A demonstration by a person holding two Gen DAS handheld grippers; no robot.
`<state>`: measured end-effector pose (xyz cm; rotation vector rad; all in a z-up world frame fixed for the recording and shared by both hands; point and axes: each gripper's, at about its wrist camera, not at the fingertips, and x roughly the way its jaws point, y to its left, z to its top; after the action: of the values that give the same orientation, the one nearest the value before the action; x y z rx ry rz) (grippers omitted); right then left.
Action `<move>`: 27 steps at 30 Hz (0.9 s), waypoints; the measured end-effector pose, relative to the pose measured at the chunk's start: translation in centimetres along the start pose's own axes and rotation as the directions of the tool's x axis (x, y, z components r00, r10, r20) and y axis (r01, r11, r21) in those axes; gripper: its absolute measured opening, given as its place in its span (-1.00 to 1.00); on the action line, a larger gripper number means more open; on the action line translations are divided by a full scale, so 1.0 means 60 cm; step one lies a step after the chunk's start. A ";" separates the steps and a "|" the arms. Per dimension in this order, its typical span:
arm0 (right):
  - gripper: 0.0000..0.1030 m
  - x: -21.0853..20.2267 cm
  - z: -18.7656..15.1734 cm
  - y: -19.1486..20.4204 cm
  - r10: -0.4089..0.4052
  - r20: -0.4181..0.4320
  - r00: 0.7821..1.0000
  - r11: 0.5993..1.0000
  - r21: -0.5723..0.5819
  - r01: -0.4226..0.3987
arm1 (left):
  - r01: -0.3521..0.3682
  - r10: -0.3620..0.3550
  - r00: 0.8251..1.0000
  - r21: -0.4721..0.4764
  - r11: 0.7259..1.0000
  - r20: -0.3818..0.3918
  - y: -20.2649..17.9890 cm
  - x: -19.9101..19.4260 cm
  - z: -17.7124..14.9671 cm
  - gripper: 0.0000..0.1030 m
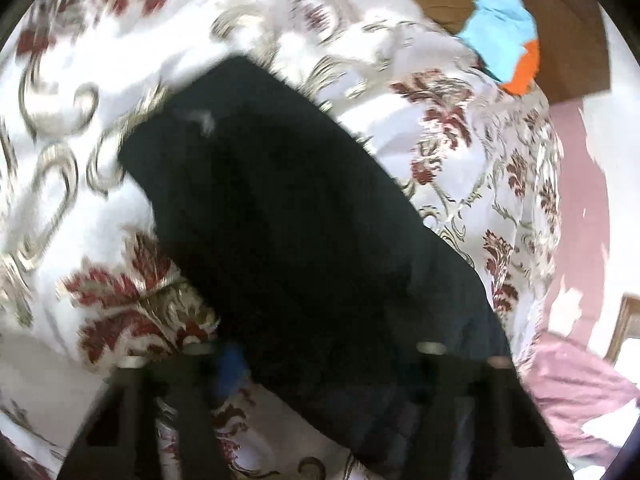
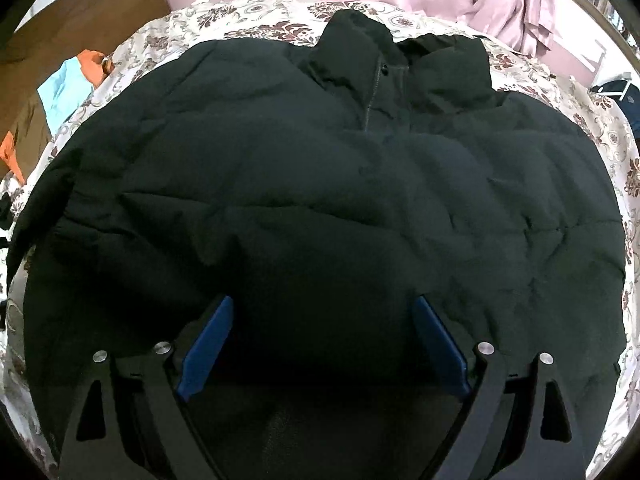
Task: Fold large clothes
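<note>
black jacket (image 2: 320,200) spread flat on floral bedspread (image 2: 256,12), collar far end | R gripper (image 2: 322,320) jaws spread wide above hem | L gripper (image 1: 320,356) blurry, sleeve (image 1: 280,208) draped btwn jaws, grip can't tell

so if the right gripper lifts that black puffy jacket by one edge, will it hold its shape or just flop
Probably flop: the black jacket lies in soft creases and its collar slumps over. The quilted, puffy panels suggest it is bulky but fairly light, and likely to spring back when pressed. Its shell looks smooth, so it may slide on the floral bedspread or slip from the open right gripper.
</note>
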<state>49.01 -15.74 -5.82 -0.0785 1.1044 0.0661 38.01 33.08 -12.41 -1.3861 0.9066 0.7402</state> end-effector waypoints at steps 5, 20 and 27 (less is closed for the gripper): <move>0.71 -0.003 0.005 -0.022 0.046 0.016 0.999 0.998 0.049 -0.046 | 0.041 -0.062 0.981 0.120 0.992 0.182 -0.048 -0.089 0.001 -0.83; 0.71 -0.058 -0.024 -0.120 0.042 0.078 0.996 0.984 0.169 -0.055 | 0.120 -0.540 0.818 0.859 0.497 0.198 -0.427 -0.328 -0.256 -0.85; 0.71 -0.098 -0.043 -0.200 -0.003 0.109 0.994 0.971 0.237 -0.023 | 0.215 -0.560 0.825 0.960 0.182 -0.079 -0.484 -0.318 -0.437 -0.85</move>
<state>45.20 -27.99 -1.38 0.1447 0.9968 -0.0532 51.46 6.51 19.33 -0.2979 0.4870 -0.1170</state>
